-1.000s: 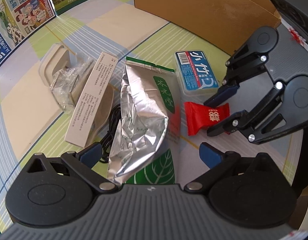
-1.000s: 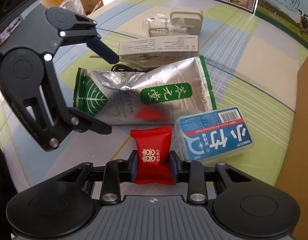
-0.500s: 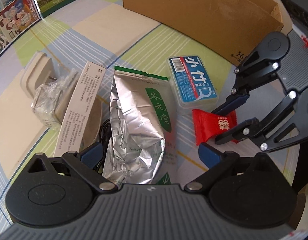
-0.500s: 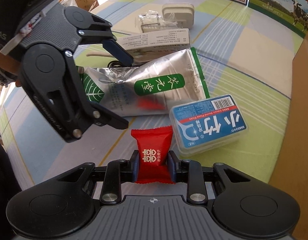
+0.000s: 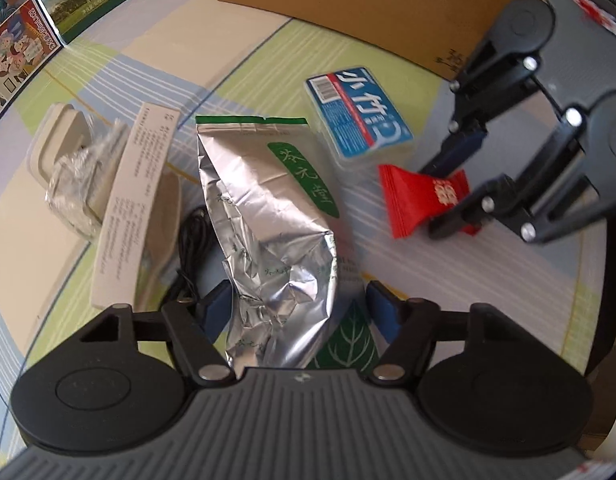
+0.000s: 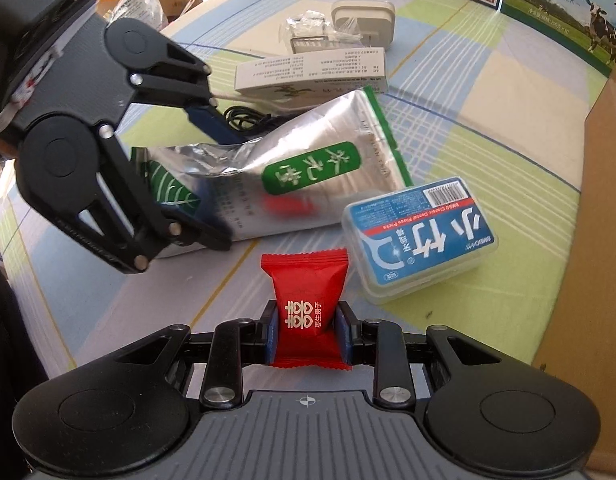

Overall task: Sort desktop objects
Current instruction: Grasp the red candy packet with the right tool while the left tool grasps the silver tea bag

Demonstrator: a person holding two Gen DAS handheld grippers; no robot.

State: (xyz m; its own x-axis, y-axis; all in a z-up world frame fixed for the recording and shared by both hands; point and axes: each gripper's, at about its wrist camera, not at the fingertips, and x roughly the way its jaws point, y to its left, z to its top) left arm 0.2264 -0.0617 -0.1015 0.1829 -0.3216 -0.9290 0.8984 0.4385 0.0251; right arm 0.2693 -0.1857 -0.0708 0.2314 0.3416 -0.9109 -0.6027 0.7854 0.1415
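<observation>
Both claws were busy: our left (image 5: 295,312) had just been closing round the foil bag (image 5: 267,224), pads not yet pressing; right (image 6: 306,332) gripped the red candy (image 6: 303,292), so we judged two pickups underway.

Both wrist fisheyes look steeply down, close over the table, sharing the silver tea pouch (image 5: 267,220) at twelve o'clock and each catching the other gripper, at two o'clock and ten.
</observation>
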